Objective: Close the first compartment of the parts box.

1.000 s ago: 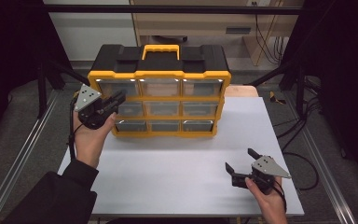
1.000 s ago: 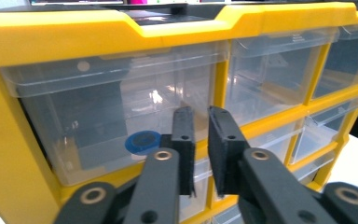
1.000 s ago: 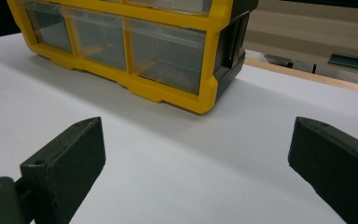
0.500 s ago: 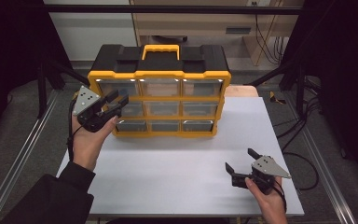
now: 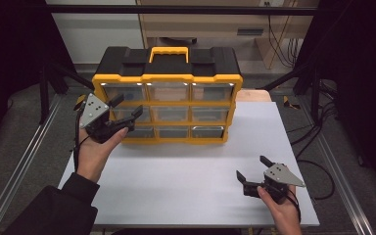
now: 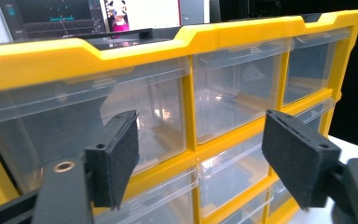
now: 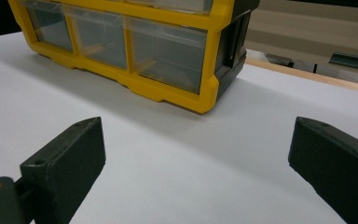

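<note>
White and bare across its near half, the worktop point(image 5: 186, 181) carries a yellow-and-black drawer organiser point(image 5: 169, 95) at its far edge, with a yellow carry handle point(image 5: 169, 51) on its black top and three rows of clear plastic drawers facing the person. Dark floor and metal rails flank the surface.

At the organiser's left front corner the left gripper point(image 5: 126, 108) is held up against the drawers of the left column, its fingers spread apart; they have just been opening, and nothing sits between them. In the left gripper view the two black fingers point(image 6: 114, 156) frame the top-left drawer point(image 6: 93, 126) and the middle one beside it without pressing on either.

Near the front right corner of the worktop the right gripper point(image 5: 253, 169) hovers low, well apart from the organiser, its fingers released wide over bare white surface.
</note>
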A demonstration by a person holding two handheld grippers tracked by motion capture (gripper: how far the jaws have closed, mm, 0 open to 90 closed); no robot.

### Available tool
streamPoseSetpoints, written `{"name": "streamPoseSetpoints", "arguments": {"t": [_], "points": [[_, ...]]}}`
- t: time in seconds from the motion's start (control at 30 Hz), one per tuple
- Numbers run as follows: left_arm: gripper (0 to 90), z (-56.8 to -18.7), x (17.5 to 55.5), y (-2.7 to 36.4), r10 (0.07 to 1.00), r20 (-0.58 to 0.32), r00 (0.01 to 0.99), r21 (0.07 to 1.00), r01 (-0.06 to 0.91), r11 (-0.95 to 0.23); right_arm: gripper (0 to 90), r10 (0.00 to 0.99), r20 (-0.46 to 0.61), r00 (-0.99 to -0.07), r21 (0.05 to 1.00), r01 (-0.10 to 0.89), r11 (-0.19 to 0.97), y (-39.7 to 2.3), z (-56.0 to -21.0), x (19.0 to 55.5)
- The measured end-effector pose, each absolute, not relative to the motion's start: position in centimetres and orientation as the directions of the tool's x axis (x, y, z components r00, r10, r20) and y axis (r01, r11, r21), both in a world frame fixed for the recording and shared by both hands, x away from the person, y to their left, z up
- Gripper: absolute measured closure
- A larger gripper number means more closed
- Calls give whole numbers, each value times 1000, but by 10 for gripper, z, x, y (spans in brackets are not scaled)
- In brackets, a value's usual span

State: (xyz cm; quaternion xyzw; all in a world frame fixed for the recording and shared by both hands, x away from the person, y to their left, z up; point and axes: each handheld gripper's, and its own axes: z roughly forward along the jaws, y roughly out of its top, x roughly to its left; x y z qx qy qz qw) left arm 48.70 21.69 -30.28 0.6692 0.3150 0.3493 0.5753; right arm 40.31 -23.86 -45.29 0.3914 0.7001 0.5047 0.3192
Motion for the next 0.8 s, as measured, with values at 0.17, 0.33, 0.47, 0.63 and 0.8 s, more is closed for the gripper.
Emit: {"name": "streamPoseSetpoints", "arguments": {"t": [0.17, 0.33, 0.47, 0.63, 0.8], "points": [[205, -303, 487, 215, 817, 104, 567, 990, 21, -141, 40, 870, -52, -490, 957, 226, 184, -239, -453, 403], [103, -304, 486, 213, 791, 111, 602, 989, 13, -149, 39, 871, -49, -489, 956, 229, 182, -238, -453, 403], [46, -305, 485, 212, 786, 108, 609, 989, 11, -144, 39, 871, -48, -489, 956, 230, 182, -238, -453, 403], [30, -306, 484, 210, 777, 112, 620, 989, 5, -147, 39, 871, -48, -489, 956, 230, 182, -238, -453, 403], [28, -306, 483, 207, 770, 108, 629, 990, 6, -144, 39, 869, -49, -492, 956, 229, 184, -238, -453, 403]]}}
